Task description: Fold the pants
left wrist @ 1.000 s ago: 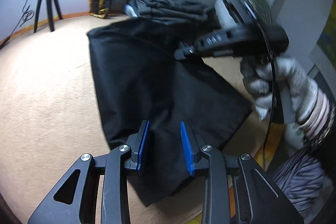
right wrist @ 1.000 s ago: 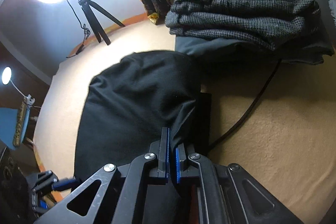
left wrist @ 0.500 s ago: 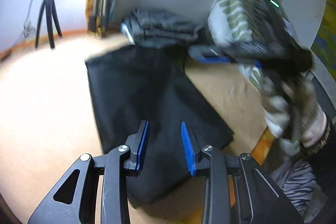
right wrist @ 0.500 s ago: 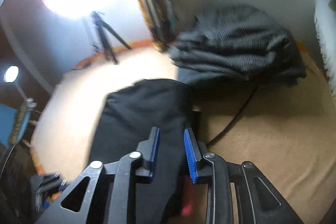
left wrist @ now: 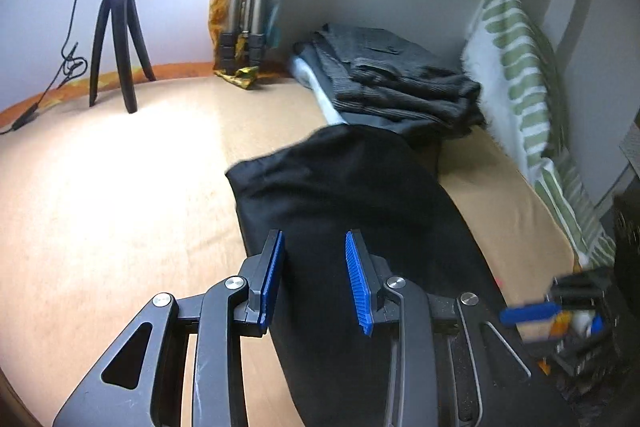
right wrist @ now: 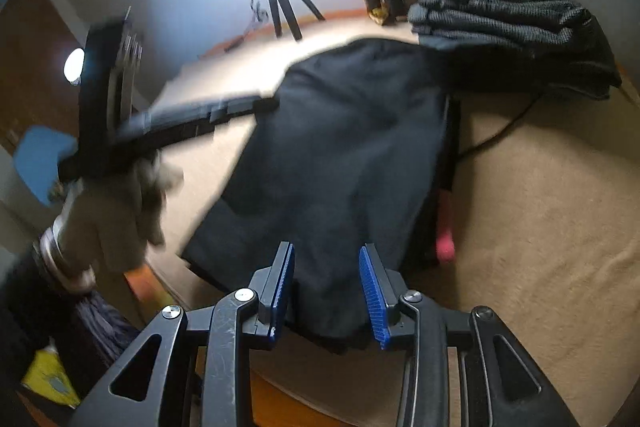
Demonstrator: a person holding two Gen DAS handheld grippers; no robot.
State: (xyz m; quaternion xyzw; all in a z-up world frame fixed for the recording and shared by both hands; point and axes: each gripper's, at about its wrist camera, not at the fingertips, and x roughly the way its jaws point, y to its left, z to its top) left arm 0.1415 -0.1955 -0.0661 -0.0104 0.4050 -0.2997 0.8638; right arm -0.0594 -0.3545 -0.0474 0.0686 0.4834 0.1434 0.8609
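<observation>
The left hand-held gripper (left wrist: 314, 277) hovers open and empty over the black pants (left wrist: 352, 203), lying folded on the tan bed (left wrist: 120, 207). The right hand-held gripper (right wrist: 326, 291), just opened, is empty too. Soft, limp cloth; best pinched at the near corners.

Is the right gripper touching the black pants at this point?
Cannot tell. In the right wrist view the right gripper has its jaws apart above the black pants, nothing pinched, but the fabric directly beneath hides any gap.

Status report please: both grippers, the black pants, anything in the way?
Left gripper open, empty. Right gripper just opened, nothing pinched. Black pants lying folded on the bed. Grey folded clothes touch their far end.
</observation>
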